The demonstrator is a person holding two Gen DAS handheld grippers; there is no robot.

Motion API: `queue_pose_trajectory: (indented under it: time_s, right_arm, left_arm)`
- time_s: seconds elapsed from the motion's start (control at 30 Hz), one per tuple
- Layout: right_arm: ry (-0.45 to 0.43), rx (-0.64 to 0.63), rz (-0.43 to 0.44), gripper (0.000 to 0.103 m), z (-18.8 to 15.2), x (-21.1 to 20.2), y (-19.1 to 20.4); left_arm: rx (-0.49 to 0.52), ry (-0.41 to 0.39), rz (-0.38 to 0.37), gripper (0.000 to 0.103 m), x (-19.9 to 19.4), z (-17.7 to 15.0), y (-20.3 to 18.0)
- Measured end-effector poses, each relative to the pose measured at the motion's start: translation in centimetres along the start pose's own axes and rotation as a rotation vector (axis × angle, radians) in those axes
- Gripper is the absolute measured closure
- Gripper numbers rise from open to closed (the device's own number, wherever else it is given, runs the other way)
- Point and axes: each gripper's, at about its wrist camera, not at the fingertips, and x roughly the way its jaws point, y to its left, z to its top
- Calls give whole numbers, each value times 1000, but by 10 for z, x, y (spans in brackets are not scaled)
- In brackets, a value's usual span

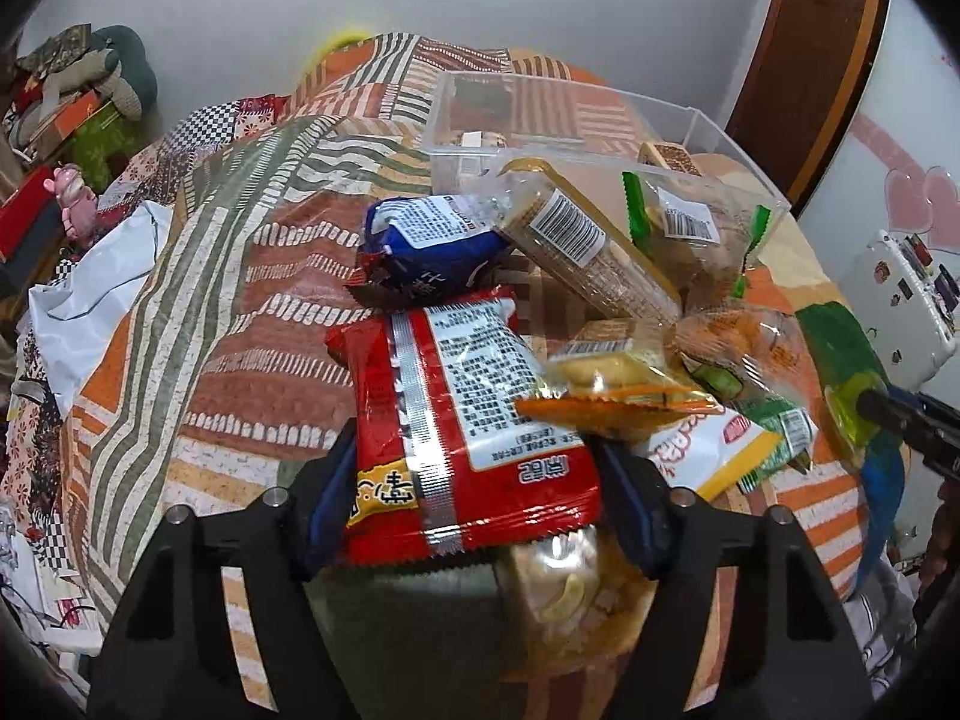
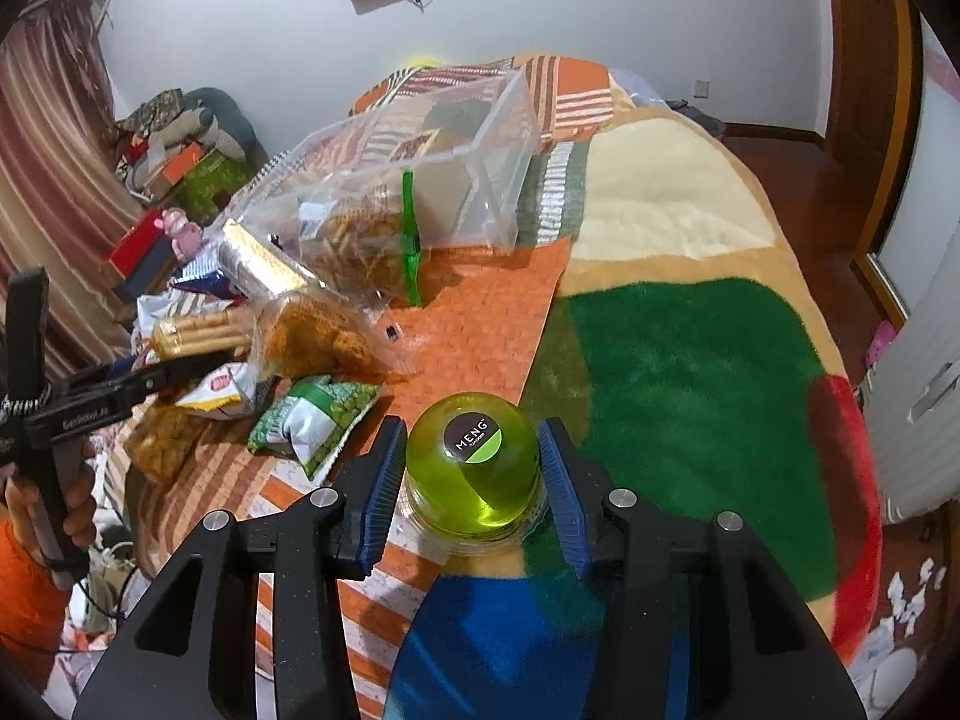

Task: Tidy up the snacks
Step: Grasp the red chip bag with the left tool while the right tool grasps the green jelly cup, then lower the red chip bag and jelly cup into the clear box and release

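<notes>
A: Lower centre of the left wrist view, left gripper (image 1: 474, 480) has the red packet (image 1: 462, 420) between its fingers (image 1: 327, 492), both pads look pressed on the packet's sides. Clamped, I'd say.

B: And the right one?

A: Right gripper (image 2: 474, 480), lower centre of its view, fingers (image 2: 384, 480) either side of a green jar (image 2: 474, 468). Thin gaps show at both pads, so apart, not yet squeezing, or barely touching.

B: Step in hand?

A: Likely lifting the red packet toward the clear bin (image 1: 600, 138), upper centre of the left view. Do it well: lift straight up first, since an orange-edged pack (image 1: 612, 384) overlaps its right corner and a blue bag (image 1: 432, 252) touches its far end. Dragging would pull the pile along. Packet is crinkly foil, hold near the sealed end so it doesn't slip.

B: Where's the bin?

A: On the bed (image 2: 690, 360), on the quilt, open top, far side of the snack pile. A few items inside already, hard to tell what.

B: Look of the packet?

A: Red foil, silver back seam, white label panel with fine print, yellow patch near the fingers. Lies flat on top of other snacks, back side up.
</notes>
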Motion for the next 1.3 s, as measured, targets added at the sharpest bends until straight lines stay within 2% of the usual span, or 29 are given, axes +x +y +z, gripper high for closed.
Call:
queue_pose_trajectory:
  time_s: [0.3, 0.47, 0.7, 0.93, 1.3]
  right_arm:
    - [-63, -4, 8, 61, 18, -10, 5]
    - [-106, -11, 20, 61, 31, -16, 11]
    - [-178, -47, 37, 61, 58, -19, 23]
    - [-241, -76, 54, 61, 83, -17, 36]
    - [-272, -93, 26, 61, 121, 6, 38]
  left_arm:
    - [2, -80, 15, 34, -42, -1, 6]
    - [18, -151, 13, 34, -68, 10, 4]
    - [45, -216, -18, 34, -82, 39, -4]
    - [79, -266, -45, 34, -76, 73, -17]
    - [104, -261, -70, 34, -32, 126, -30]
